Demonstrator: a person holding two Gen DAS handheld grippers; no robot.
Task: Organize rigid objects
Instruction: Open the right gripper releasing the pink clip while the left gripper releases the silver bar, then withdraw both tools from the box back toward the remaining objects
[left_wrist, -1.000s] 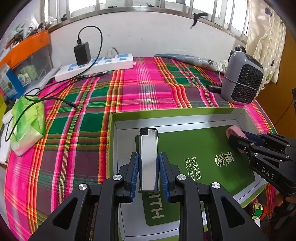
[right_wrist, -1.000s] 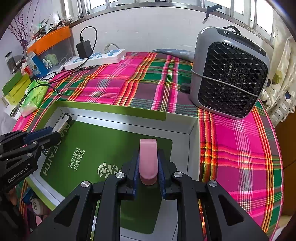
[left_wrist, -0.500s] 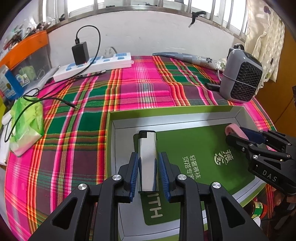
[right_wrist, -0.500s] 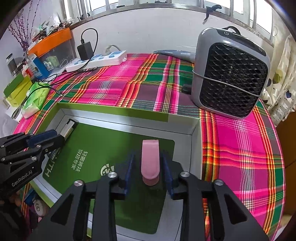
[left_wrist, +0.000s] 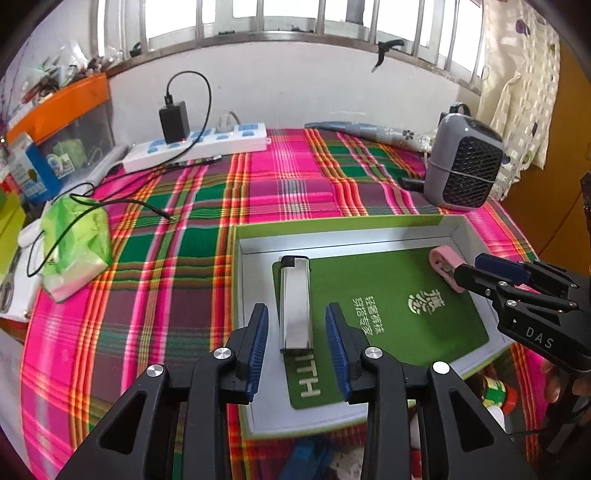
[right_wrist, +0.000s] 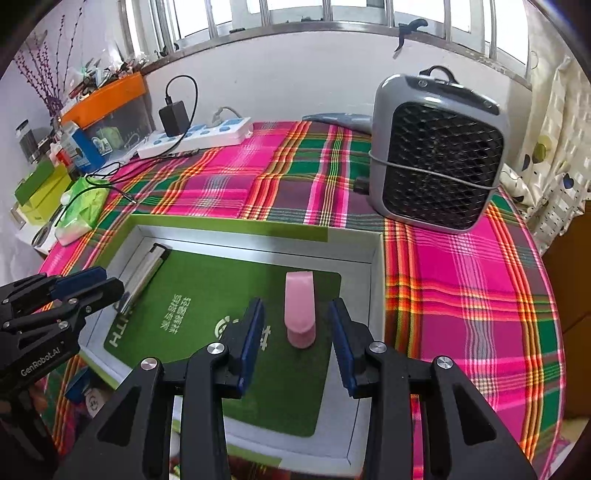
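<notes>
Both my tools have spread: left tool (left_wrist: 296, 334) released the silver lighter (left_wrist: 294, 303), right tool (right_wrist: 296, 334) the pink eraser (right_wrist: 300, 309), inside the green box (right_wrist: 229, 230).

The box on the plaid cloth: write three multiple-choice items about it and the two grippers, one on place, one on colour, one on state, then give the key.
1. Where does the silver lighter lie?
A. In the box, between the left gripper fingers
B. On the power strip
C. Beside the heater

2. What colour is the small object in front of the right gripper?
A. Blue
B. Pink
C. Yellow

3. How do both grippers stand?
A. Both shut
B. Only the left open
C. Both open

Key: 1 A, the lighter rests on the box's green insert between the fingers. 2 B, it is plainly pink. 3 C, gaps show between each object and the fingers.
</notes>
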